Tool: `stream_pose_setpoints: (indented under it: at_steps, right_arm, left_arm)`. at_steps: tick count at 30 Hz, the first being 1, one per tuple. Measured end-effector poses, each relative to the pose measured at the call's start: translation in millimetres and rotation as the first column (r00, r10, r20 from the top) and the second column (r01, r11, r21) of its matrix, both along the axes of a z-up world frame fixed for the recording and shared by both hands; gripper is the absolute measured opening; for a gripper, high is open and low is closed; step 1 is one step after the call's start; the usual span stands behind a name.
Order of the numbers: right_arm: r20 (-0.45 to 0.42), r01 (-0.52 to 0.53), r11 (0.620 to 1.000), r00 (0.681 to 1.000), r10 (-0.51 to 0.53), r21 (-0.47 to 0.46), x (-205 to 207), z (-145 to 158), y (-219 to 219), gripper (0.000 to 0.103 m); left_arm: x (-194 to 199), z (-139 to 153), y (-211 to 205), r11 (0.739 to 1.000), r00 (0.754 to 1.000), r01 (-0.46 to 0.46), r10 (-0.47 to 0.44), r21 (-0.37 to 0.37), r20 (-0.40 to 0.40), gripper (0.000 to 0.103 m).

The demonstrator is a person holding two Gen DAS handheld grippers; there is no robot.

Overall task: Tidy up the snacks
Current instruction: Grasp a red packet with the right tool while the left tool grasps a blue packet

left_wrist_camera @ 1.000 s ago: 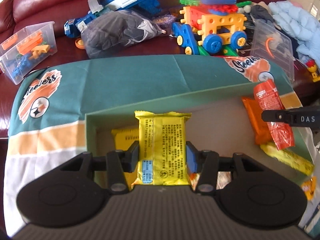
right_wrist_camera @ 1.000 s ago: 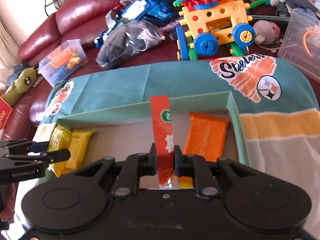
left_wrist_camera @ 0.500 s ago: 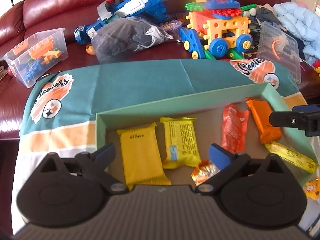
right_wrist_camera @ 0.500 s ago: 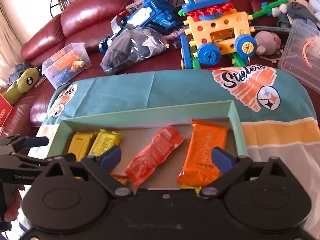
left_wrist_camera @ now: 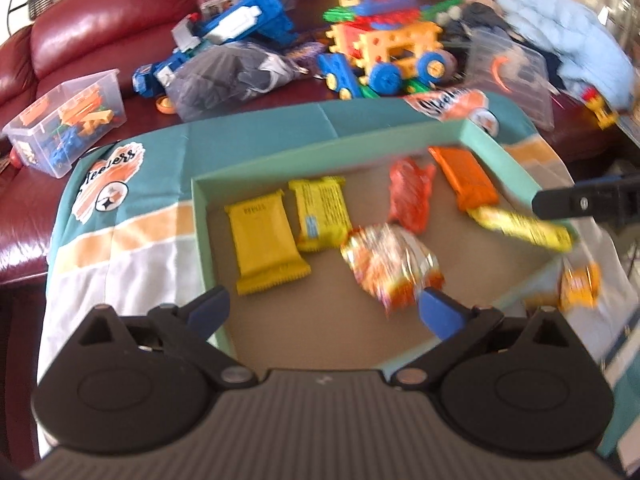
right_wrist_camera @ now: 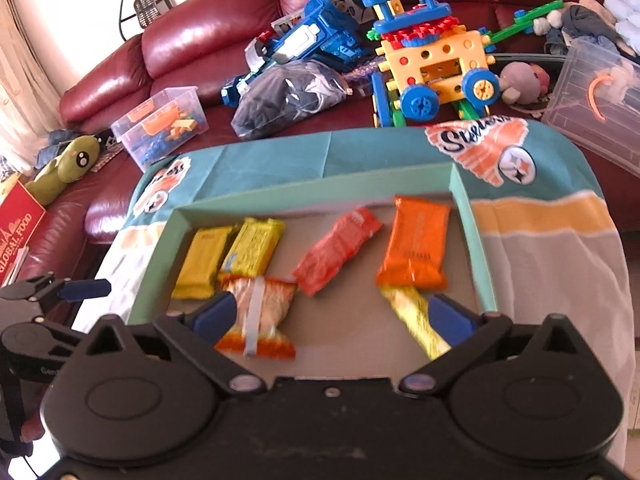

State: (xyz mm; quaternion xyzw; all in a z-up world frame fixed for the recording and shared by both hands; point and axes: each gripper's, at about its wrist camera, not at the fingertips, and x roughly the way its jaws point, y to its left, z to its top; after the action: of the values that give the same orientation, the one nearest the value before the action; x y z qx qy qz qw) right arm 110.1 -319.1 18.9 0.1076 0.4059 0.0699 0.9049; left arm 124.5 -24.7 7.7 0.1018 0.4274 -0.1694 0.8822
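The left gripper (left_wrist_camera: 322, 310) is hanging wide open over the near edge of the green box (left_wrist_camera: 332, 150), its jaws having just been opening, nothing between them. Two yellow packets (left_wrist_camera: 264, 240) are lying near the box's left wall, beside an orange-patterned bag (left_wrist_camera: 390, 266).

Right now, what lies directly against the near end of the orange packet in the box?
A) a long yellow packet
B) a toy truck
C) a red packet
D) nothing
A: in the right wrist view the long yellow packet starts at the near end of the orange packet inside the box; the red packet lies apart.
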Motion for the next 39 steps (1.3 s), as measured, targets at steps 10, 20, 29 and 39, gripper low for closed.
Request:
stream_pose_setpoints:
  at_steps: [10, 20, 29, 39]
  right_arm:
    - [-0.171, 0.112, 0.994, 0.979, -0.109, 0.011, -90, -42, -11, 0.103]
    - [-0.367, 0.297, 0.954, 0.893, -0.259, 0.048, -161, -92, -30, 0.064]
    - [-0.322, 0.25, 0.966, 0.921, -0.22, 0.056, -149, -95, -12, 0.012]
    - [-0.28, 0.172, 0.978, 0.95, -0.134, 0.116, -123, -86, 0, 0.017]
  left_arm:
    - [-68, -48, 35, 0.997, 0.994, 0.062, -0.057, 0.048, -0.088, 0.103]
    - [-72, -73, 53, 0.996, 0.995, 0.066, -0.061, 0.068, -0.077, 0.1]
    - [-66, -80, 21, 0.969, 0.978, 0.209, -0.205, 0.13, -0.045, 0.097]
    - [-65, -91, -19, 0.929, 0.945, 0.328, -0.324, 0.173, -0.05, 0.044]
